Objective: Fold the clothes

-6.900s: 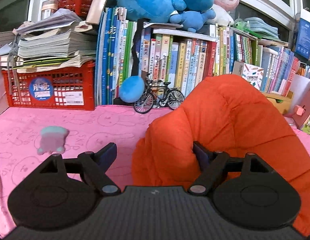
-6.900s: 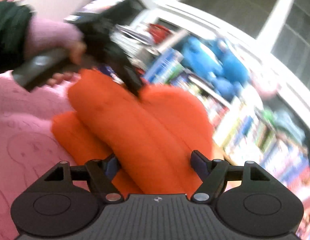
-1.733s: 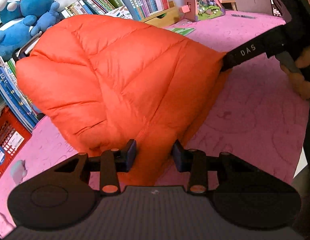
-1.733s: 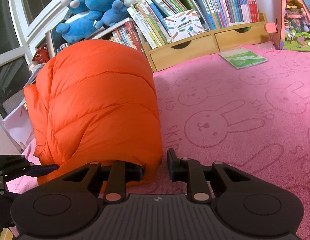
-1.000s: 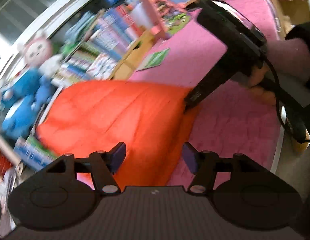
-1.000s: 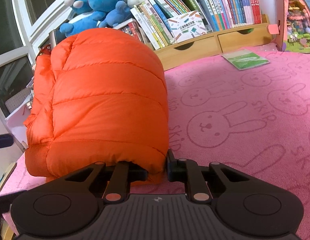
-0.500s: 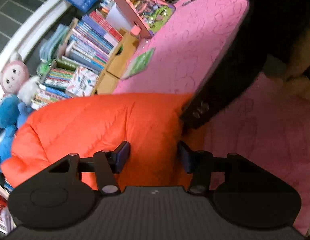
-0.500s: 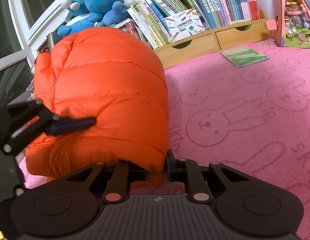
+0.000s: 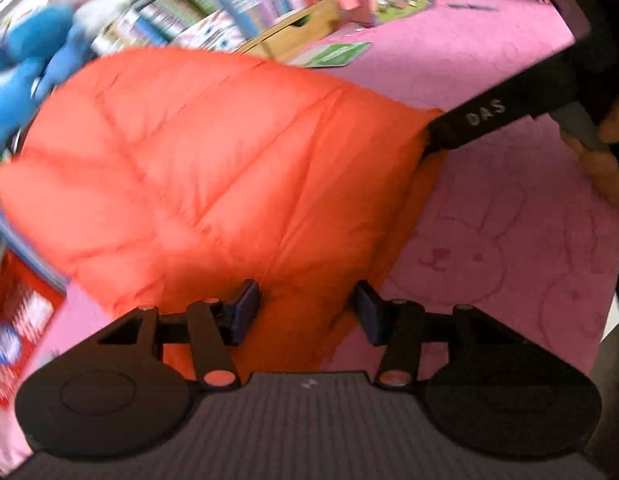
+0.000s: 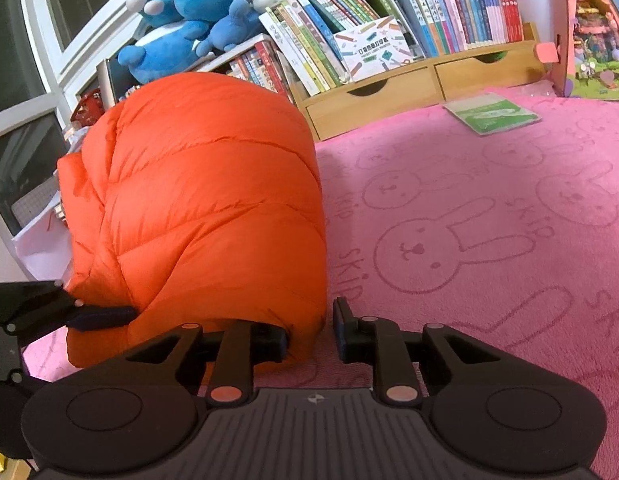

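Observation:
An orange puffy jacket (image 9: 213,168) lies folded in a thick bundle (image 10: 205,208) on the pink rabbit-print mat (image 10: 469,220). My left gripper (image 9: 305,312) is open, and its two fingers straddle the jacket's near hem, with fabric lying between them. In the right wrist view its blue fingertip (image 10: 101,316) touches the bundle's lower left corner. My right gripper (image 10: 309,336) is shut on the jacket's near right corner; its left finger is buried under the fabric. Its black body (image 9: 485,114) reaches the jacket's right edge, held by a hand (image 9: 601,160).
Behind the jacket stand a row of books (image 10: 429,12), blue plush toys (image 10: 189,28) and a wooden drawer unit (image 10: 389,92). A green booklet (image 10: 493,114) lies on the mat. A pink toy house (image 10: 589,32) is at the far right, a red crate (image 9: 17,320) at the left.
My left gripper let go of the hem, swung up over the jacket, and has come back down to the near hem with its fingers wider apart. The right gripper stayed shut on its corner.

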The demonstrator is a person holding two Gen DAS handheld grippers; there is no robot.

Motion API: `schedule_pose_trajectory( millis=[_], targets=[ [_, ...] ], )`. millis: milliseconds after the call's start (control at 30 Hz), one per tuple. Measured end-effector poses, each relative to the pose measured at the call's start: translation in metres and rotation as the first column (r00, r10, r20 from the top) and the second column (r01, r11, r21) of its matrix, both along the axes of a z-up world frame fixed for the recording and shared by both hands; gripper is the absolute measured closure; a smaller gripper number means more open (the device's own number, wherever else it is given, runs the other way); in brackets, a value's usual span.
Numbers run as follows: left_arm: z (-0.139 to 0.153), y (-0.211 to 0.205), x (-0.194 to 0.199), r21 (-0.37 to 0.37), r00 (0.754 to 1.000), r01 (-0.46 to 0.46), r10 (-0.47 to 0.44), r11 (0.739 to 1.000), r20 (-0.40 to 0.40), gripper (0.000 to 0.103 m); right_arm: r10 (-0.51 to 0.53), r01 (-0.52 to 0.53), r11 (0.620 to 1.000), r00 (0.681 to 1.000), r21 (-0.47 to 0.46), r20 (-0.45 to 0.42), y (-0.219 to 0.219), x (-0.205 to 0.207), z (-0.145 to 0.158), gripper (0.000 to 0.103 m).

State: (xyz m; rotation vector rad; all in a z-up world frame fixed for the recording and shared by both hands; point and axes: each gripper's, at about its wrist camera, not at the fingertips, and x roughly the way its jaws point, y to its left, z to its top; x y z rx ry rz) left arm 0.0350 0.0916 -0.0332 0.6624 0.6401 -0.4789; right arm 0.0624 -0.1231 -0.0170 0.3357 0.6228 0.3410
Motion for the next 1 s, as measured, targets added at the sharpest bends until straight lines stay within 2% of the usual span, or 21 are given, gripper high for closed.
schedule_pose_trajectory(
  millis=[167,300,533,633,800,1000],
  targets=[
    [0.001,0.013,-0.003,-0.067,0.999,-0.04,0.038,0.997,-0.02,0.052,-0.008,0.008,1.0,1.0,-0.006,0.004,0.001,-0.001,0.0,0.081],
    [-0.001,0.018,-0.004,-0.109,0.999,-0.053,0.051,0.993,-0.016,0.052,-0.042,0.041,0.999,0.999,0.029,0.007,-0.009,-0.006,0.001,0.079],
    [-0.004,0.023,-0.008,-0.157,0.998,-0.059,0.059,0.986,-0.001,0.053,-0.013,0.014,0.999,1.0,-0.045,0.012,-0.012,-0.011,0.003,0.079],
    [-0.004,0.024,-0.006,-0.171,0.998,-0.059,0.062,0.983,0.013,0.054,0.014,-0.012,0.997,1.0,-0.078,0.016,-0.013,-0.014,0.005,0.079],
    [-0.008,0.03,-0.009,-0.223,0.998,-0.055,0.062,0.973,0.027,0.054,0.067,-0.063,0.987,0.998,-0.151,0.019,-0.019,-0.017,0.01,0.067],
    [-0.013,0.037,-0.012,-0.286,0.996,-0.059,0.075,0.956,0.044,0.053,0.174,-0.163,0.966,0.984,-0.199,0.041,-0.036,-0.028,0.034,0.07]
  ],
)
